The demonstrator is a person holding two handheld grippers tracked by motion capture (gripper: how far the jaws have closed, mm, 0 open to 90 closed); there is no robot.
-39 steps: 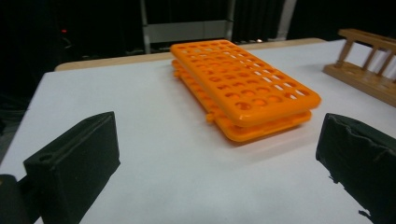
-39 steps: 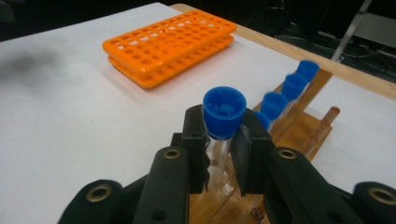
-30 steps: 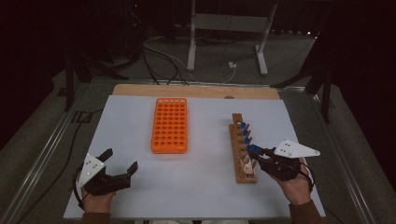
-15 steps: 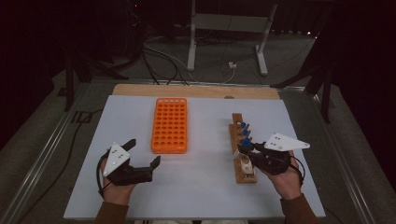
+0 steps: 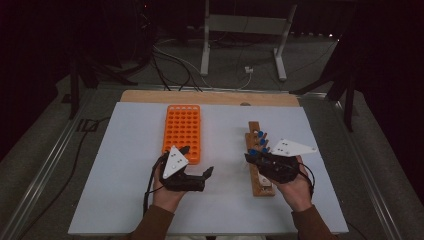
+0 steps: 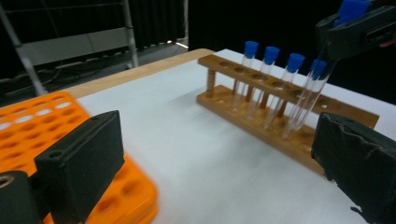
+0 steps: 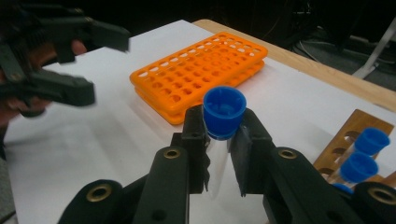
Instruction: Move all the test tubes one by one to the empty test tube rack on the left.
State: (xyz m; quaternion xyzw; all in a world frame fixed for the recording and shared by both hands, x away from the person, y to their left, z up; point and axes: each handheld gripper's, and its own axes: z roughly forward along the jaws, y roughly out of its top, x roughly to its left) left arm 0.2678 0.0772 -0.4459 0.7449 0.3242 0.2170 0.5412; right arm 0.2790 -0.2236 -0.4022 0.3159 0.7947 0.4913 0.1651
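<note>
While the right gripper [image 7: 219,140] pinches a blue-capped test tube [image 7: 224,112] just under its cap, the left gripper [image 5: 197,161] hangs with jaws spread wide and nothing between them.

Writing: no brand, label or lettering can be read on any item. A dark mark sits on the floor left of the table; too small to read.

Position: the held tube stands tilted over the wooden rack [image 5: 260,165], its lower end at the near part of the rack, as the left gripper view shows [image 6: 308,98]. Whether the tip is still seated in a hole cannot be told. Three more capped tubes [image 6: 268,84] stand upright in the rack beyond it.

Edges and room: the white mat [image 5: 125,165] lies bare between the orange rack [image 5: 183,132] and the wooden rack. The left gripper is just off the near right corner of the orange rack, and one jaw overlaps that corner in the high view. The wooden rack lies well in from the mat's right edge. A strip of bare wooden table [image 5: 210,97] shows beyond the mat's far edge.

View differences: the high view gives the whole layout and both hands. The right gripper view shows the pads on the tube and the empty holes of the orange rack. The left gripper view shows the tubes' clear glass and the held tube's lean.
</note>
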